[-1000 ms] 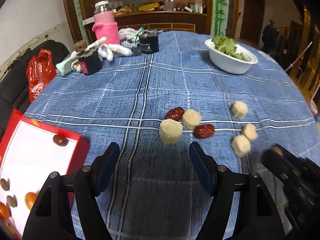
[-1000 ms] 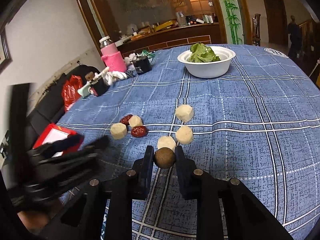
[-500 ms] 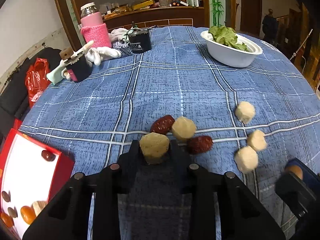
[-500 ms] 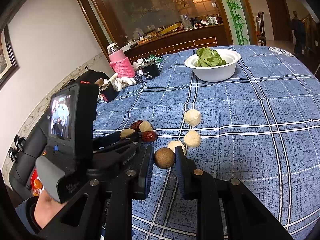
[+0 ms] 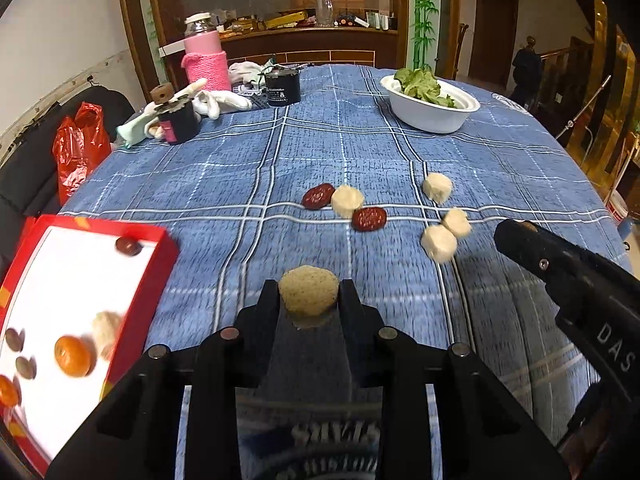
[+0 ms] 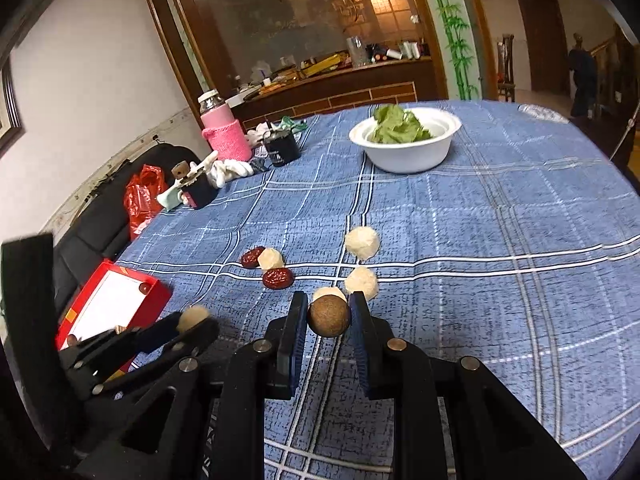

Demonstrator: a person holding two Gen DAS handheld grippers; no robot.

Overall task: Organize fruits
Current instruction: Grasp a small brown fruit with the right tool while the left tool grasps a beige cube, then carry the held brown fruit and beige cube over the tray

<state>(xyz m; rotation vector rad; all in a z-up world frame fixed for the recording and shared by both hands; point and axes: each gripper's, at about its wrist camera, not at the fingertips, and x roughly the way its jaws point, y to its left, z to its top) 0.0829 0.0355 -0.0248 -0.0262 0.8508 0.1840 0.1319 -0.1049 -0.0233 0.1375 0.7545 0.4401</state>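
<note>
Red dates point(image 5: 369, 219) and pale lumps point(image 5: 438, 241) lie beyond red box point(image 5: 165, 245)

Red box point(image 5: 160, 248) cut off at left edge, fruits inside it point(image 5: 72, 356) motion-blurred

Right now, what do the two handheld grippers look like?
Both the left gripper and the right gripper are matte black plastic with silver pivot rivets and angular linkage arms. The jaws carry dark blue pads. The right gripper's body bears white lettering, partly readable as "DAS".
</note>
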